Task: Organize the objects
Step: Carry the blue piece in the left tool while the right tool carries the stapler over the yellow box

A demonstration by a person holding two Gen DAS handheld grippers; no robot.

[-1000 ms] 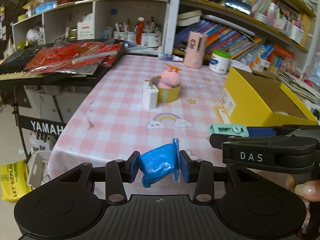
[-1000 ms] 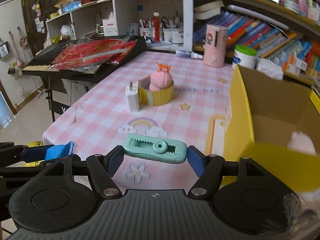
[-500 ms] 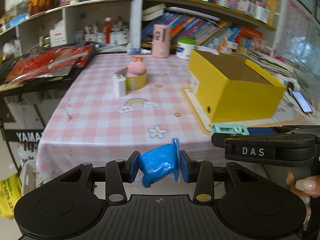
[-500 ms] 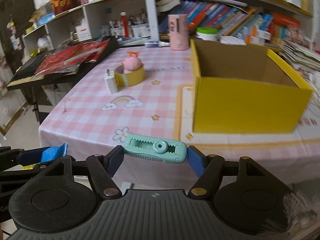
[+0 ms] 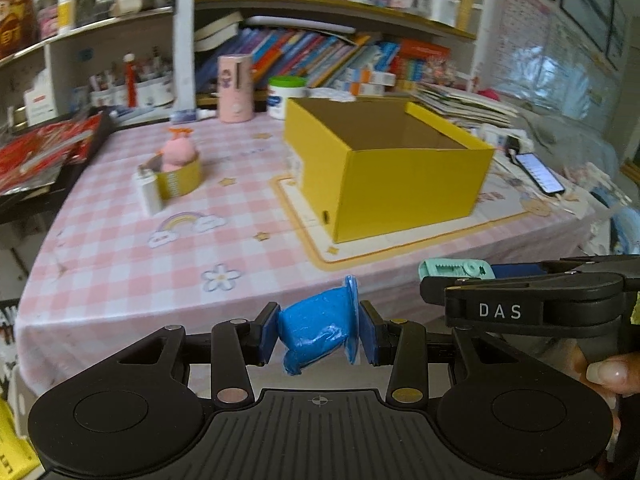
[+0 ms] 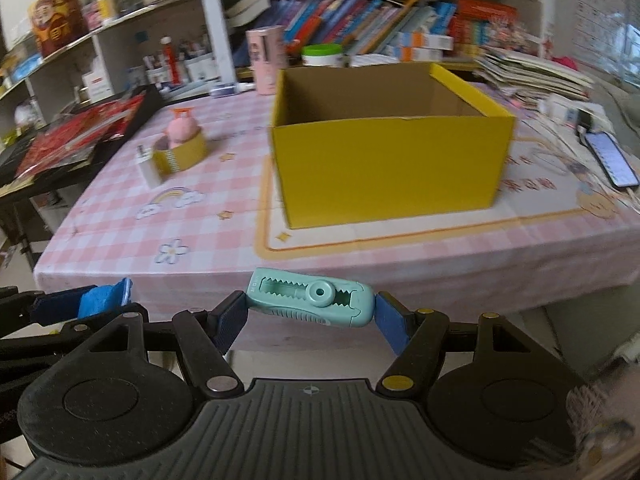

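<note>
My left gripper (image 5: 319, 330) is shut on a crumpled blue packet (image 5: 316, 326), held off the table's near edge. Beside it on the right, my right gripper (image 6: 308, 314) is shut on a mint-green toothed clip (image 6: 310, 302), gripped end to end; the clip (image 5: 456, 270) also shows in the left wrist view. An open yellow cardboard box (image 6: 388, 152) stands on a cream mat ahead, its inside looking bare. Further left on the pink checked cloth sit a yellow tape roll (image 6: 182, 156) with a pink toy (image 6: 182, 130) in it and a white charger plug (image 6: 148, 168).
A phone (image 6: 610, 158) lies at the table's right side near stacked papers. A pink bottle (image 5: 235, 88) and a green-lidded jar (image 5: 286, 96) stand behind the box. Bookshelves fill the back. A black keyboard under red foil (image 6: 72, 140) flanks the left.
Both grippers have swung rightward along the table's near edge, each keeping its object. The yellow box, once at the right edge of the views, now sits ahead near the centre.
</note>
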